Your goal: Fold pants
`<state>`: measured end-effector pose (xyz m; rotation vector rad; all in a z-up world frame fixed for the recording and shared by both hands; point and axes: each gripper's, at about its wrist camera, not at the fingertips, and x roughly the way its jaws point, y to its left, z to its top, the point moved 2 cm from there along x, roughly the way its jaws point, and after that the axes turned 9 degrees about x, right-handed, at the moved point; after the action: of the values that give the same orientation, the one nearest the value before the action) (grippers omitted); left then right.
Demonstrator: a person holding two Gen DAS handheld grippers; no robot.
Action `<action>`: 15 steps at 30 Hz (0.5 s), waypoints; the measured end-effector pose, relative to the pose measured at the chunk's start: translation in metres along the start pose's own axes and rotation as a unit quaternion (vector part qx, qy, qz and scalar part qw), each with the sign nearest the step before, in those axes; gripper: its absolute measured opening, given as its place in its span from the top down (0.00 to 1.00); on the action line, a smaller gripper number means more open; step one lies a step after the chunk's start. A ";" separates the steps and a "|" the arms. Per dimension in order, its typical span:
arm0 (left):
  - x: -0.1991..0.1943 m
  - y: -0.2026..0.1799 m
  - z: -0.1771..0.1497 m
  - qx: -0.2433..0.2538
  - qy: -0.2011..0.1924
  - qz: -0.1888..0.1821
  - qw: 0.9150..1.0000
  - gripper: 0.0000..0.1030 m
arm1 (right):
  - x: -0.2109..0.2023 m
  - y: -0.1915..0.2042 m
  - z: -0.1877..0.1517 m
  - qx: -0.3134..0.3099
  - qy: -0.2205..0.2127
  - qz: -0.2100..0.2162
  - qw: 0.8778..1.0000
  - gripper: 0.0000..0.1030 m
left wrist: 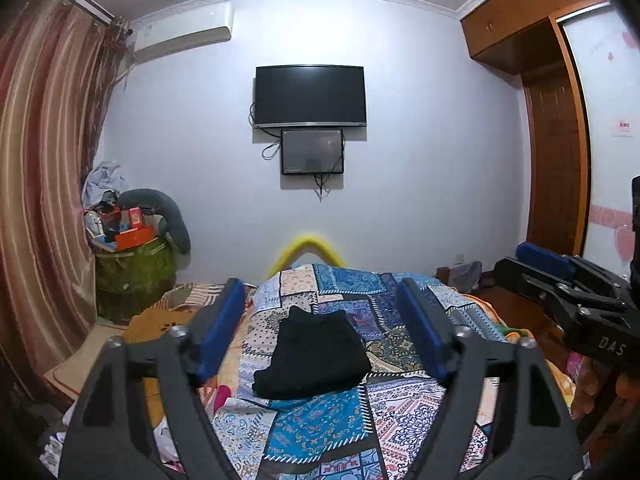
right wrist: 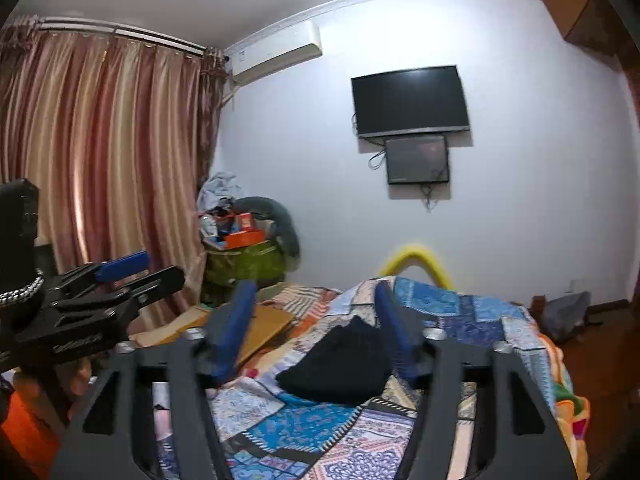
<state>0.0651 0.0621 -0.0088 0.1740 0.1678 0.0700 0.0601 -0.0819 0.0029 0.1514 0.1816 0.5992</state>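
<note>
Patchwork-quilted bed (left wrist: 400, 412) carries the folded black fabric pants (left wrist: 312, 360) mid-quilt (soft, light, floppy; likely pinch at a doubled edge), both left gripper (left wrist: 324, 328) and right gripper (right wrist: 316, 332) jaws apart, empty.

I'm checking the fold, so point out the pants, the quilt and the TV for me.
pants (left wrist: 316, 354): left wrist view, middle of the folded black bundle.
quilt (left wrist: 320, 428): left wrist view, bare blue patch in front of the pants.
TV (right wrist: 410, 100): right wrist view, centre of the dark screen.
</note>
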 end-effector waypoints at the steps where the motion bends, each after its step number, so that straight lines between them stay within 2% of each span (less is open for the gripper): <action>1: -0.001 0.000 -0.002 -0.001 -0.001 0.004 1.000 0.15 | -0.001 0.001 0.000 0.001 0.000 -0.001 1.000 0.29; 2: -0.002 0.001 -0.004 -0.004 -0.004 0.007 1.000 0.08 | -0.002 0.002 0.000 0.000 0.000 -0.004 1.000 0.21; 3: -0.003 0.002 -0.005 -0.008 -0.007 0.009 1.000 0.02 | -0.001 0.002 0.000 -0.001 -0.002 -0.007 1.000 0.17; 6: -0.008 0.001 -0.008 -0.011 -0.015 0.006 1.000 0.01 | 0.000 0.003 -0.001 -0.004 -0.004 -0.017 1.000 0.09; 8: -0.007 0.001 -0.009 -0.008 -0.010 0.004 1.000 0.01 | -0.004 0.004 -0.002 -0.008 -0.008 -0.025 1.000 0.00; 15: -0.005 -0.003 -0.015 -0.003 -0.005 0.003 1.000 0.01 | -0.009 0.000 -0.005 -0.009 -0.008 -0.031 0.999 0.00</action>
<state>0.0577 0.0614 -0.0232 0.1684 0.1567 0.0759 0.0515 -0.0871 -0.0013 0.1327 0.1645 0.5378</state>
